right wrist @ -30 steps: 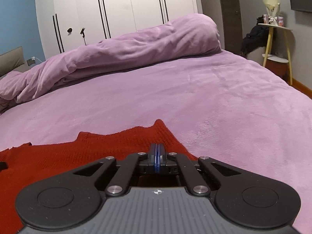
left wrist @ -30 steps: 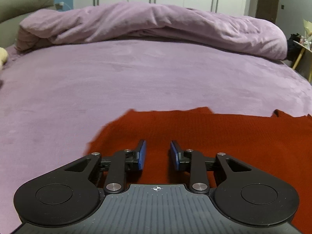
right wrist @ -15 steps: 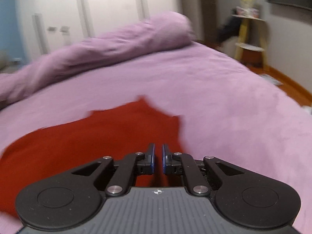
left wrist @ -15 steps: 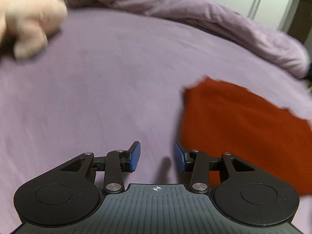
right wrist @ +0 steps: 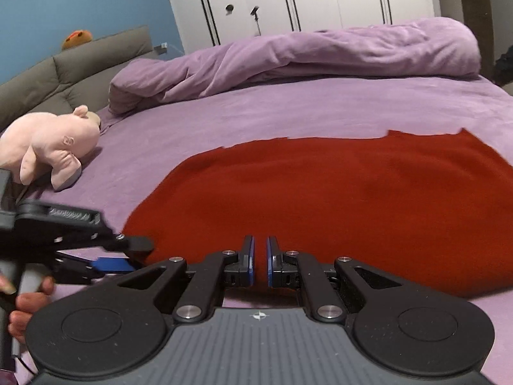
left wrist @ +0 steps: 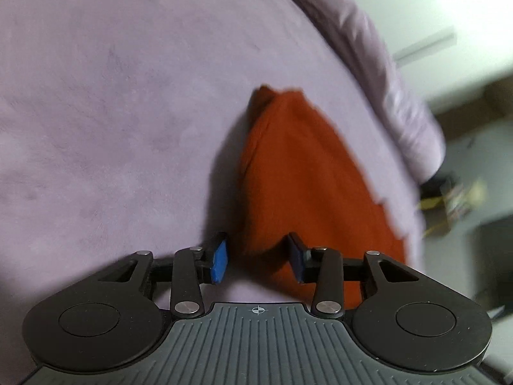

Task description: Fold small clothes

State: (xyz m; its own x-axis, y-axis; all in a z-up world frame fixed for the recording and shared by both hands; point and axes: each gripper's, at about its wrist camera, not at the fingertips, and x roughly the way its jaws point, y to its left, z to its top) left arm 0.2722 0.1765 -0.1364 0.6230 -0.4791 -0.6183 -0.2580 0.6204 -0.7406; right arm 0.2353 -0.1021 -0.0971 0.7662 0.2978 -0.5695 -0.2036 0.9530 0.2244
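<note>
Left wrist view: my left gripper (left wrist: 258,261) is rolled hard, so the bed runs diagonally across the frame. Jaws spread wide, blue pads (left wrist: 220,260) well apart, nothing pinched. The near corner of the red garment (left wrist: 301,173) sits in the gap between the pads; I can't tell if either pad touches it. The cloth stretches away from the gripper along the lilac bedsheet (left wrist: 112,112), with its left edge raised and casting a shadow on the sheet. The bunched purple duvet (left wrist: 384,73) lies beyond it, blurred.

Right wrist view: my right gripper (right wrist: 259,263) is level and low over the bed, aimed at the near edge of the red garment (right wrist: 336,199). Jaws nearly together but a narrow slit shows between the pads, red cloth visible through it, so not clamped on anything that I can see. The garment lies spread flat on the bedsheet (right wrist: 288,112), wide side to side. At the left, the left gripper (right wrist: 121,253) comes in sideways at the garment's near-left corner, one finger above and a blue pad below, the person's hand (right wrist: 29,304) around its handle. A pink plush pig (right wrist: 51,144) lies on the sheet at far left, well apart from the cloth. The duvet (right wrist: 304,54) is heaped across the back, with white wardrobe doors (right wrist: 304,0) behind.
</note>
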